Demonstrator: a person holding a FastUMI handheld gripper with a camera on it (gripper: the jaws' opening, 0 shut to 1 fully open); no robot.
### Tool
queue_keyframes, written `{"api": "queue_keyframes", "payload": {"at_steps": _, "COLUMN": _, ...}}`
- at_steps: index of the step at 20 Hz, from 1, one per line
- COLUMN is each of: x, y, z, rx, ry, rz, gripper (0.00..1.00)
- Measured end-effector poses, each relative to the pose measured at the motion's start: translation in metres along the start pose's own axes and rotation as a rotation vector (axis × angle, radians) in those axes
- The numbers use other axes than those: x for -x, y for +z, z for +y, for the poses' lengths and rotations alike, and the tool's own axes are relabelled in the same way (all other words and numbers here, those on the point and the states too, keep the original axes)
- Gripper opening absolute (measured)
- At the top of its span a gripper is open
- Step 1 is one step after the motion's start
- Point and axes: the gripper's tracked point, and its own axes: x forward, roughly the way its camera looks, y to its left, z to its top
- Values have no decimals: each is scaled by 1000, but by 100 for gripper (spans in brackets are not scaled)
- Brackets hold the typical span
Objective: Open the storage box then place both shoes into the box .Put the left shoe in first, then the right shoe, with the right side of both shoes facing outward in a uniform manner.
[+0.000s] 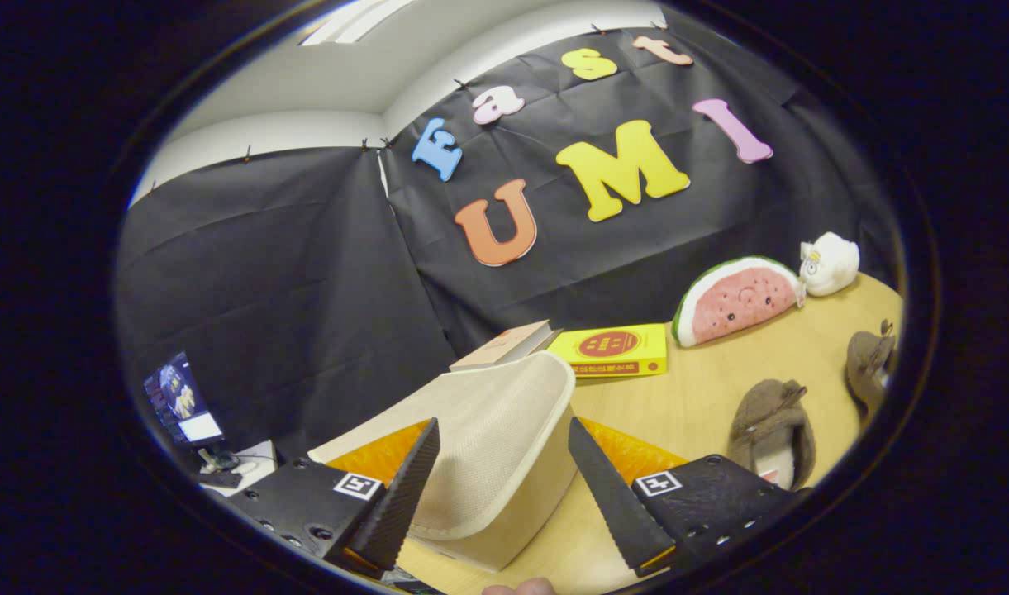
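I have the gripper spread wide, its fingers standing on either side of the storage box's lid without pressing on it, so nothing is gripped. The lid sits between the fingers and just ahead of them, raised and tilted, and orange lining shows beside each finger. I judge the fingers straddle the lid this way because the opening step is in hand: the wide gap lets me push or steady the flap rather than pinch it.

The lid is cream-coloured, with a fine woven or mesh texture and a thick rounded rim; it looks stiff enough to hold its shape.

Both shoes wait on the tabletop, neither yet in the box. They are brown and fuzzy, slipper-like. One lies at about 3 o'clock from the lid, the other beyond it toward 2 o'clock, well apart from the fingers. They are set clear of the box, I judge, so the lid can swing freely.
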Motion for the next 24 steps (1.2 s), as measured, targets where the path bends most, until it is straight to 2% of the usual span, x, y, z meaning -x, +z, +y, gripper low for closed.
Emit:
{"api": "queue_keyframes", "payload": {"at_steps": 13, "x": -19, "y": -36, "z": 17, "rx": -443, "ry": 162, "rz": 196, "gripper": 95}}
{"api": "queue_keyframes", "payload": {"at_steps": 15, "x": -15, "y": -33, "z": 26, "rx": -467, "ry": 193, "rz": 211, "gripper": 95}}
{"api": "queue_keyframes", "payload": {"at_steps": 17, "x": -5, "y": -10, "z": 20, "rx": -442, "ry": 186, "rz": 155, "gripper": 71}}
{"api": "queue_keyframes", "payload": {"at_steps": 19, "x": -1, "y": 5, "z": 15, "rx": -368, "ry": 141, "rz": 95, "gripper": 46}}
{"api": "queue_keyframes", "payload": {"at_steps": 21, "x": -1, "y": 10, "z": 15, "rx": -320, "ry": 118, "rz": 102, "gripper": 21}}
{"api": "queue_keyframes", "payload": {"at_steps": 22, "x": -5, "y": 6, "z": 17, "rx": -321, "ry": 113, "rz": 101, "gripper": 23}}
{"api": "queue_keyframes", "payload": {"at_steps": 23, "x": -2, "y": 11, "z": 18, "rx": -308, "ry": 96, "rz": 114, "gripper": 13}}
{"api": "queue_keyframes", "payload": {"at_steps": 24, "x": -5, "y": 13, "z": 17, "rx": -266, "ry": 71, "rz": 113, "gripper": 13}}
